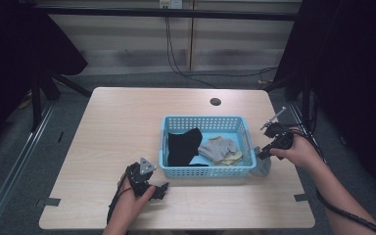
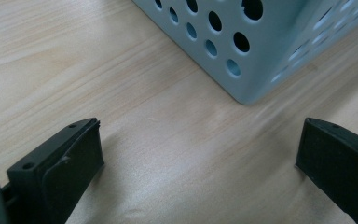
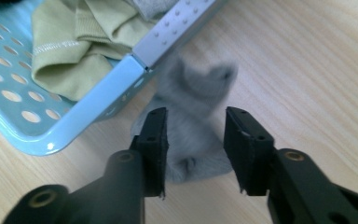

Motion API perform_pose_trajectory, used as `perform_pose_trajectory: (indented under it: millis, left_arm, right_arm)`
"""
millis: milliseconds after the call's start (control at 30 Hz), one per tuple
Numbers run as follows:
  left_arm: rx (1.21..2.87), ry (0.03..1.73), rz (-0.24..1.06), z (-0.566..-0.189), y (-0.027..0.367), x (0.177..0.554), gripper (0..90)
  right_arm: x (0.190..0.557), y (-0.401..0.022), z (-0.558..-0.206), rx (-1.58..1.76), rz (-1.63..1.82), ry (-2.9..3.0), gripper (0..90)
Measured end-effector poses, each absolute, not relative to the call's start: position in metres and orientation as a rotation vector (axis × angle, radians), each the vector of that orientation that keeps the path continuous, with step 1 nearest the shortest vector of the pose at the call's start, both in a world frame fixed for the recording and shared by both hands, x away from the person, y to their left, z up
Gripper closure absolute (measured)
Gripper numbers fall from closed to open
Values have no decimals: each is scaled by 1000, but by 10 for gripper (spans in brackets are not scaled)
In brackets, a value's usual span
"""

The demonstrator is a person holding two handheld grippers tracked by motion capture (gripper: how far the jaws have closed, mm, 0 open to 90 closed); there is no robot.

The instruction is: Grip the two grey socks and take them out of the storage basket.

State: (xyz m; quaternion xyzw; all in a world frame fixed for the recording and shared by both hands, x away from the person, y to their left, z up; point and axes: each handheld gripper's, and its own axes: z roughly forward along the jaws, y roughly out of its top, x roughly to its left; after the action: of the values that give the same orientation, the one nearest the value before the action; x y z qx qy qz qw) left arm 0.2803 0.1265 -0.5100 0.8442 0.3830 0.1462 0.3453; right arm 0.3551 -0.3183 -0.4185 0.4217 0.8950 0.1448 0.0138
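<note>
A light blue perforated basket (image 1: 205,119) stands on the wooden table and holds a black sock (image 1: 183,144), a grey sock (image 1: 218,147) and a yellow-green sock (image 1: 232,157). Another grey sock (image 1: 261,168) lies crumpled on the table just outside the basket's front right corner. My right gripper (image 1: 258,152) hovers right over it, open. In the right gripper view the blurred grey sock (image 3: 193,102) sits below and between the parted jaws (image 3: 196,116), beside the basket rim (image 3: 98,100). My left gripper (image 1: 162,190) rests open on the table, nothing between its jaws (image 2: 198,140), close to the basket's front left corner (image 2: 242,51).
A round cable hole (image 1: 215,102) sits in the tabletop behind the basket. Bare table lies to the left of the basket and along the front edge. Black curtains and frame legs flank the table; cables hang at the back.
</note>
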Motion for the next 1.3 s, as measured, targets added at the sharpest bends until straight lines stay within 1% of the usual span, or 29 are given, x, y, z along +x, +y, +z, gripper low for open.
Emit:
perform_pose_trajectory:
  millis: [100,333,467,600,700,933,967,1100,1300]
  left_arm:
    - [2188,994,381,-510,126,280,0]
    - [2191,994,380,-510,127,280,0]
    - [2191,995,380,-510,126,280,0]
    - [2189,995,381,-510,126,280,0]
    - [2196,992,380,-510,127,280,0]
    - [2184,997,381,-510,126,280,0]
    - [2185,997,382,-510,126,280,0]
    - [2188,997,380,-510,126,280,0]
    - [2182,1001,379,-510,126,280,0]
  right_arm:
    - [355,-319,-415,1300,445,2789,560]
    - [352,-319,-404,1295,442,2785,519]
    - [350,-319,-395,1308,474,2759,451]
    - [350,-319,-386,1318,505,2753,416]
    - [351,-315,-377,1337,521,2740,353]
    - [353,-305,-368,1320,542,2730,305]
    - [354,-300,-367,1299,541,2734,286]
    - [357,-289,-365,1286,542,2741,262]
    - [361,-274,-365,1253,549,2749,256]
